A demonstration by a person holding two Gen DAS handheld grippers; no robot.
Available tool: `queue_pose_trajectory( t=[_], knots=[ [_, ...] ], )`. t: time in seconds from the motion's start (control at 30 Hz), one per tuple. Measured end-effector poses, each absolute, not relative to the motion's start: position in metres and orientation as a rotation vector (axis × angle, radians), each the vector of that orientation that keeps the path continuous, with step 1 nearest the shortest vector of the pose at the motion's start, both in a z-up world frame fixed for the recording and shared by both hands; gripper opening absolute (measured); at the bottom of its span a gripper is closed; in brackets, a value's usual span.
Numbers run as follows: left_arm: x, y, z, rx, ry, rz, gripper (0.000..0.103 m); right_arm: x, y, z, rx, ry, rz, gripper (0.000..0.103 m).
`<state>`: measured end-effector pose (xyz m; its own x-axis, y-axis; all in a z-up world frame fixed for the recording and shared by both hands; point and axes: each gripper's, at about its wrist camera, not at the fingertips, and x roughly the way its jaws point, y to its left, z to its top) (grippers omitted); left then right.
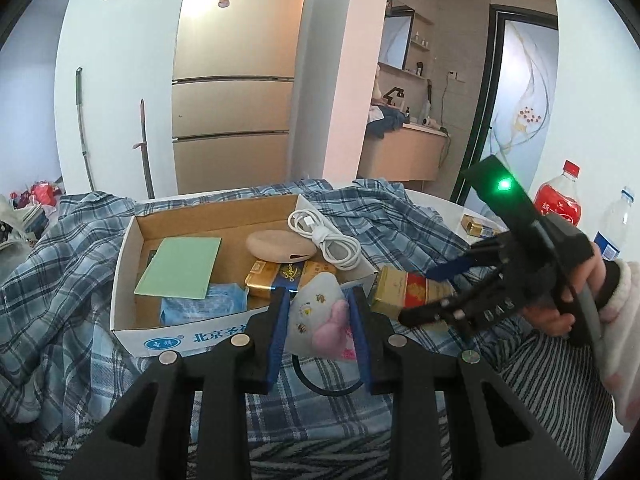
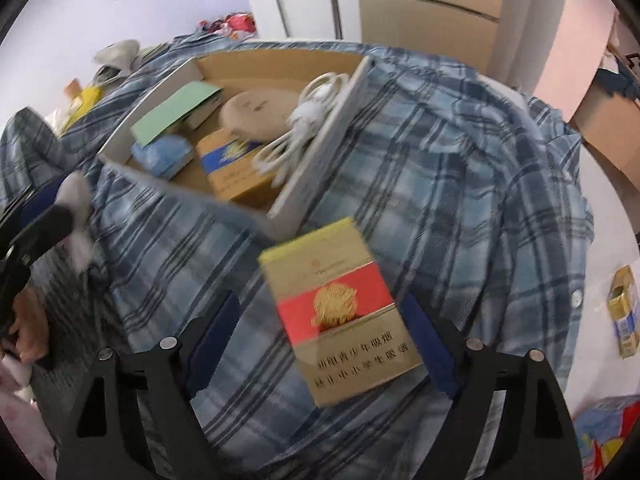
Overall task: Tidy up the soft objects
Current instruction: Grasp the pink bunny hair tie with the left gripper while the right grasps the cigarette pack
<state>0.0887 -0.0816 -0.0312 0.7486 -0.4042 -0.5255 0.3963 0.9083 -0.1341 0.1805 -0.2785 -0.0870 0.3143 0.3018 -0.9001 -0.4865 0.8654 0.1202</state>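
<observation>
My left gripper (image 1: 320, 320) is shut on a white soft mask with a pink plush piece (image 1: 320, 320), held just in front of the near wall of the cardboard box (image 1: 124, 264). My right gripper (image 2: 320, 340) is open; a gold and red cigarette pack (image 2: 340, 312) lies between its fingers on the blue plaid shirt (image 2: 460, 184). In the left wrist view the right gripper (image 1: 432, 300) sits by that pack (image 1: 408, 290), right of the box. The box holds a green card (image 1: 180, 266), a blue packet (image 1: 208, 304), a gold pack (image 1: 280, 276), a beige pad (image 1: 280, 246) and a white cable (image 1: 328, 236).
A red soda bottle (image 1: 560, 196) and a clear water bottle (image 1: 614, 224) stand at the right on the white table. Another gold pack (image 2: 624, 312) lies on the table's right side. A beige fridge (image 1: 236, 80) and a bathroom doorway lie behind.
</observation>
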Motion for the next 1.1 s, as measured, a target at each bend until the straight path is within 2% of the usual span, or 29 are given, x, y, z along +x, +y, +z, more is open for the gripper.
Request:
queue_pose_trajectory(
  t=[0.23, 0.43, 0.63, 0.7, 0.8, 1.1],
  knots=[
    [0.086, -0.076, -0.027, -0.024, 0.543, -0.393, 0.031, 0.149, -0.259, -0.086, -0.160, 1.157, 0.504, 0.083],
    [0.089, -0.074, -0.028, -0.032, 0.549, -0.384, 0.031, 0.154, -0.253, -0.079, -0.070, 1.078, 0.248, 0.082],
    [0.088, -0.071, -0.027, -0.030, 0.537, -0.344, 0.031, 0.161, -0.241, -0.087, -0.090, 1.046, 0.164, 0.071],
    [0.088, -0.071, -0.027, -0.033, 0.537, -0.342, 0.031, 0.157, -0.242, -0.090, -0.117, 1.038, 0.145, 0.062],
    [0.089, -0.073, -0.028, -0.025, 0.543, -0.344, 0.031, 0.154, -0.242, -0.085, -0.111, 1.012, 0.148, 0.056],
    [0.092, -0.072, -0.030, -0.026, 0.554, -0.335, 0.031, 0.149, -0.250, -0.083, -0.063, 0.984, 0.151, 0.055]
  ],
)
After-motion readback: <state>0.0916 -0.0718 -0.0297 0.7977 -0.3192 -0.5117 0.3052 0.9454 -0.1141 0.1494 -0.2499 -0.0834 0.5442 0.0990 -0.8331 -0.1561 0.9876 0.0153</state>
